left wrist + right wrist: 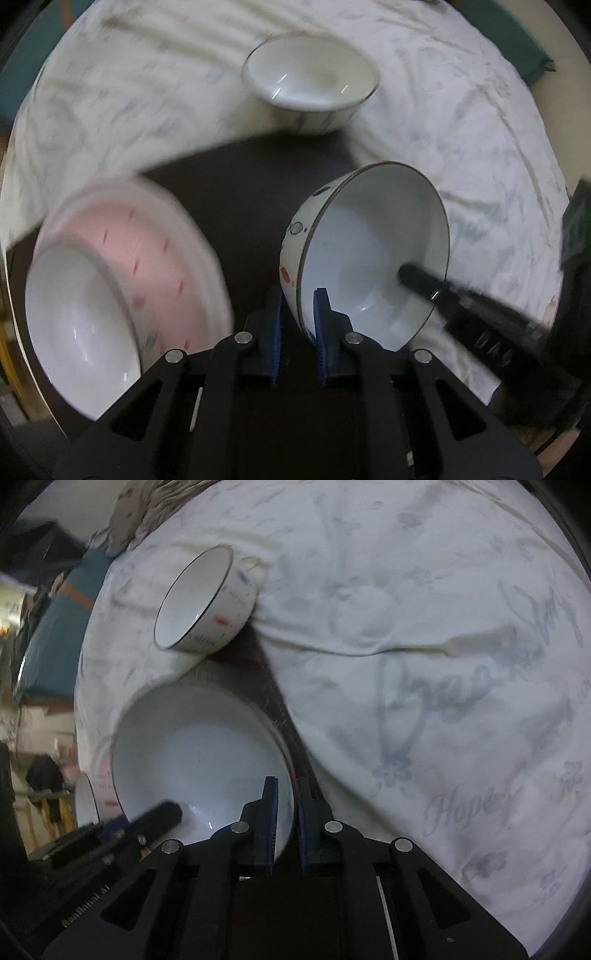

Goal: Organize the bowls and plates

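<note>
**Both tools clamped on one bowl**

Your left tool (pixel 297 314) grips the rim of the patterned bowl (pixel 369 258), one blue pad inside the wall and one outside, and the bowl is tilted on its side with its opening facing right. Your right tool (pixel 284 812) pinches the opposite rim of that same bowl (pixel 199 753) in the same way; its finger shows as a dark bar inside the bowl in the left wrist view. Just left of your left tool, a white bowl (pixel 77 325) sits nested in a pink plate (pixel 162 251), both blurred. Beneath lies a dark surface (pixel 240 184), partly covered by a wrinkled white sheet (pixel 461 129). Farther out, another white bowl (pixel 310 81) stands upright on the sheet.
</note>
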`<state>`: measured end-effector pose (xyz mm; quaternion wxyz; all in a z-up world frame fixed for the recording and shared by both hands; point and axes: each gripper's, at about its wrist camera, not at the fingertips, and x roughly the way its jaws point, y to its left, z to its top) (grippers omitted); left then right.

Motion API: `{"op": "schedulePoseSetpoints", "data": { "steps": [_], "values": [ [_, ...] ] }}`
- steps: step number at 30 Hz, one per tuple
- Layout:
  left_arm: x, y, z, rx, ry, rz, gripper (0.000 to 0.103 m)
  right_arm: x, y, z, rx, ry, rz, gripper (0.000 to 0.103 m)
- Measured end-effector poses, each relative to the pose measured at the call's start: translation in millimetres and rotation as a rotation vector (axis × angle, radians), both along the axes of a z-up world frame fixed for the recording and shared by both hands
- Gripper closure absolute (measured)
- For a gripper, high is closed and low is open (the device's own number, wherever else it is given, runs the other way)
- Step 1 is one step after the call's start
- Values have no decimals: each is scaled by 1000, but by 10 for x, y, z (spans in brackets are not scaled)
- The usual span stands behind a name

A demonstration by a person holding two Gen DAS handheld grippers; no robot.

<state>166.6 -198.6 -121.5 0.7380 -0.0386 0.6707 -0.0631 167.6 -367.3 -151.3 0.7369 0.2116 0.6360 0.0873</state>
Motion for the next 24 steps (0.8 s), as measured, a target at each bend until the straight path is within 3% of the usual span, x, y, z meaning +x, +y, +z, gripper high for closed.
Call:
{"op": "schedulePoseSetpoints", "data": {
  "steps": [7, 11, 15, 20, 24],
  "values": [
    [-136, 127, -39, 4, -2, 19, 91, -52, 17, 13, 21, 14, -1, 93],
    [-49, 126, 55, 36, -51, 9, 90, -26, 89, 77, 26, 11, -2, 87],
    [67, 131, 5, 44, -27, 16, 90, -58, 70, 84, 17, 16, -2, 87],
    [208, 192, -12, 31, -15, 46, 90, -16, -7, 49, 79, 60, -44, 87],
    [270, 204, 6, 35, -24, 34, 90, -7, -119, 143, 101, 31, -76, 85]
  ]
}}
